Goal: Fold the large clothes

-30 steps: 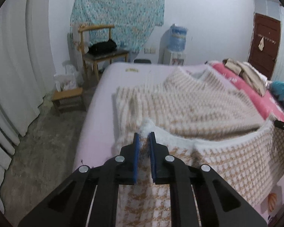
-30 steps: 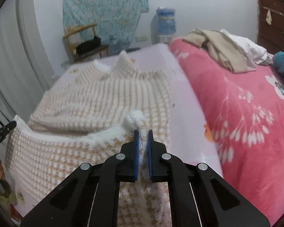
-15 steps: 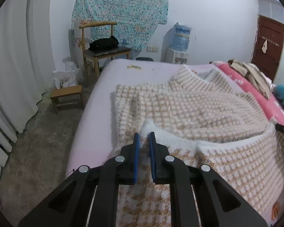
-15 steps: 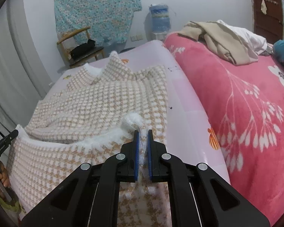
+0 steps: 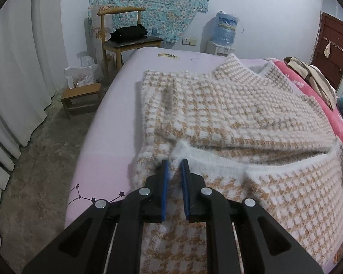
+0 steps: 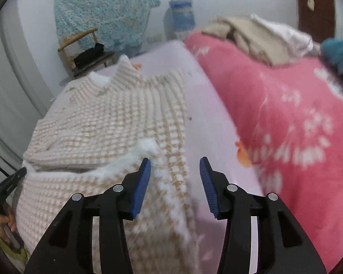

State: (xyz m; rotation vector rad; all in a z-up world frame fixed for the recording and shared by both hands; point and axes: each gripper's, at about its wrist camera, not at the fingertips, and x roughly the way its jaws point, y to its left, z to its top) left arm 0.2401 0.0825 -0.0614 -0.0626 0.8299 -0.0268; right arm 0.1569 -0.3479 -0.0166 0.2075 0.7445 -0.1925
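Left wrist view: left gripper [image 5: 174, 171] at lower centre of frame, jaws close together with the fuzzy white hem of the sweater [image 5: 228, 118] between them; whether they pinch it or have just slackened, I cannot tell. Sweater lies on the bed [image 5: 107, 123], filling centre and right of frame, collar toward the top centre. Its lower part is turned up over the body, the white hem running as a ridge from the jaws to the right edge. Chair [image 5: 125, 36] upper left, off the bed.

Right wrist view: frame blurred. Right gripper [image 6: 175, 167] at lower centre, jaws wide apart, holding nothing; the hem's right corner lies at the left jaw, touching or just beside it. Pink blanket [image 6: 285, 125] fills the right half.

Judgement: bottom-up fold is laid or nearly so. Right corner released; left corner not clearly released. Left to do, likely: smoothing, and any further fold to make it compact. Sleeves not visible, so their state is unknown.
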